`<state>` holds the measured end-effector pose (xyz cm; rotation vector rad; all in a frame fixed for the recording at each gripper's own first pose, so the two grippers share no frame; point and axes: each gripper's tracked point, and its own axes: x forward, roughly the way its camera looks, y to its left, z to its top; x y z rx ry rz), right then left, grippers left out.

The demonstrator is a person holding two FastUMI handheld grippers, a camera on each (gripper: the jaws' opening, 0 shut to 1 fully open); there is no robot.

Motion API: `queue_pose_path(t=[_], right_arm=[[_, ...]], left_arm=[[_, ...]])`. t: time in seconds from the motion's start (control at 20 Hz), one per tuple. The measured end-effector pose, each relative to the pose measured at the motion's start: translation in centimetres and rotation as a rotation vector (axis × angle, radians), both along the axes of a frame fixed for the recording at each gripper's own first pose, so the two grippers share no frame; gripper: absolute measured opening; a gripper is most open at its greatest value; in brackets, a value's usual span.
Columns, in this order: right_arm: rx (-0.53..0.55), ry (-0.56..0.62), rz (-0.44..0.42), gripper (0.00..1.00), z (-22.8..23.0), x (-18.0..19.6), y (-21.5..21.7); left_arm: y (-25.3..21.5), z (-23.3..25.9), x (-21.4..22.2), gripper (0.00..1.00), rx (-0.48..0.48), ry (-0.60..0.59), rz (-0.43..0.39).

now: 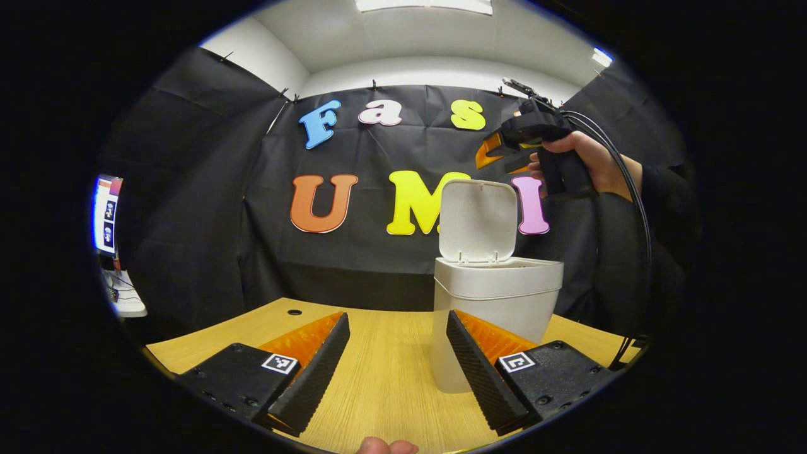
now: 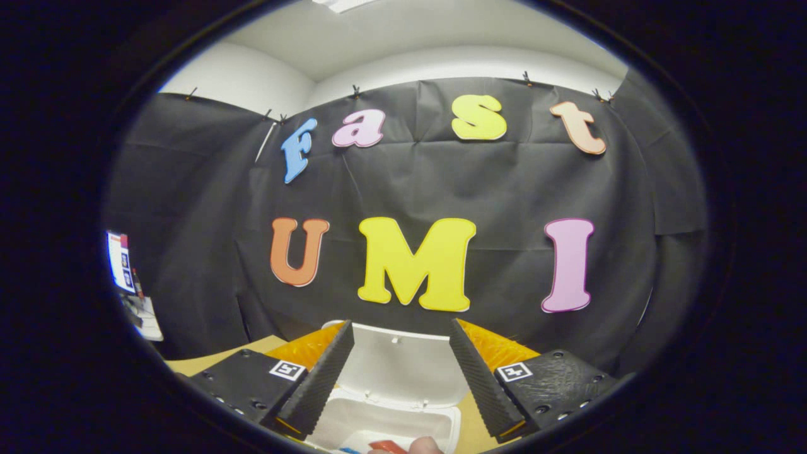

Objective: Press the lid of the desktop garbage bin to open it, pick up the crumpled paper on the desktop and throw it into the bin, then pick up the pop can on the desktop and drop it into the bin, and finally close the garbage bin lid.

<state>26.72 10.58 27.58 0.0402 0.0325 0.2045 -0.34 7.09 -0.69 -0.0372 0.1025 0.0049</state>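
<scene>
The white desktop bin (image 1: 504,296) stands on the wooden table (image 1: 378,391), its lid (image 1: 477,221) swung up and upright at the back. My left gripper (image 1: 397,369) hovers low over the table just in front and left of the bin, open with nothing between its fingers. A hand holds my right gripper (image 1: 487,153) high above the bin's right rear. In the right gripper view, the right gripper (image 2: 400,378) is open and empty, looking down past the raised lid (image 2: 394,369) into the bin's mouth (image 2: 372,422), where a red scrap of something (image 2: 386,446) shows.
A cable hole (image 1: 294,312) sits in the table at the back left. Beyond the table's left edge stand a lit screen (image 1: 107,214) and a white surface (image 1: 128,301). Black cables (image 1: 638,208) trail down from the right gripper on the right.
</scene>
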Motion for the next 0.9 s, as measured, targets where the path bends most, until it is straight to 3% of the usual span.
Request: queue_pose_path(t=[0.05,0.2,0.4,0.6,0.85,0.9], right_arm=[[-0.008,0.010,-0.008,0.94,0.5,1.0,0.0],[-0.012,0.067,-0.022,0.97,0.3,3.9,0.6],[-0.013,0.134,-0.029,0.94,-1.3,6.1,1.3],[-0.016,0.177,-0.034,0.97,-2.5,6.4,1.0],[0.019,0.229,-0.012,0.94,-3.3,5.0,1.1],[0.026,0.238,-0.006,0.98,-3.4,4.6,1.1]], left_arm=[[0.1,-0.1,0.0,0.99,-0.002,0.000,0.001],[0.6,-0.1,0.2,1.00,-0.038,0.003,-0.001],[1.3,-0.1,0.1,1.00,-0.030,0.009,0.011],[1.3,0.0,0.0,1.00,-0.035,0.012,0.014],[0.7,0.0,0.1,1.00,-0.037,0.012,0.001],[0.6,0.0,0.1,1.00,-0.035,0.012,0.001]])
